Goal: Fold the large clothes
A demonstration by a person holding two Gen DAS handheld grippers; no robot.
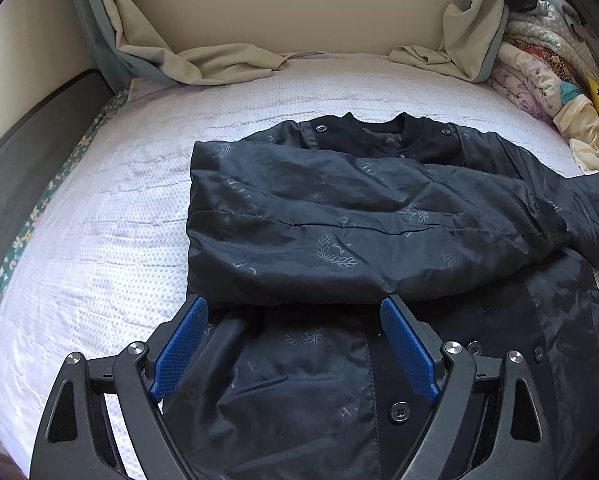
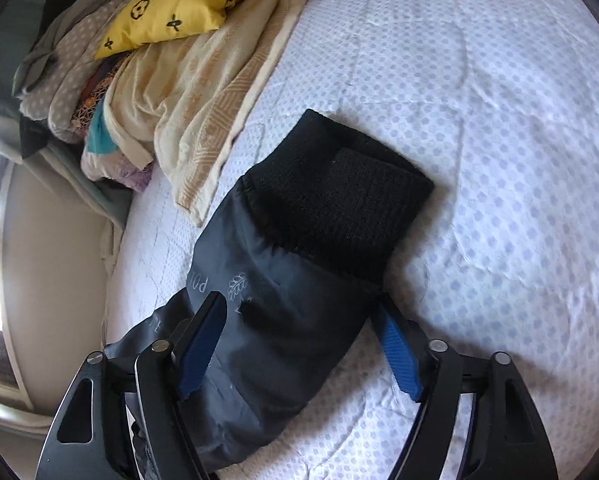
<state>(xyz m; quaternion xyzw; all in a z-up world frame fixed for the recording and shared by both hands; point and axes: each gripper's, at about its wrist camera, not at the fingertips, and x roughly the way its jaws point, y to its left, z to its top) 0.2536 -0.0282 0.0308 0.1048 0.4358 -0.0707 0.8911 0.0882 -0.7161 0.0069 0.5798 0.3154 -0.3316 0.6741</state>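
Jacket [image 1: 339, 216] lies flat on the bed [image 1: 99, 208], one sleeve already folded across the chest, prob so it ends up a neat rectangle. Left gripper [image 1: 295, 344] hangs wide open over the hem w/ nothing in it, looks parked to grab the bottom edge. Right gripper [image 2: 299, 344] straddles the other sleeve [image 2: 283, 320] near its cuff [image 2: 339, 204], jaws open, pads not pinching afaict.

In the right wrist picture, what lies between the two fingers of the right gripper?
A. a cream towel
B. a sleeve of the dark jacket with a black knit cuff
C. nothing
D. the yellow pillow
B: the sleeve with its knit cuff runs between the open fingers of the right gripper.
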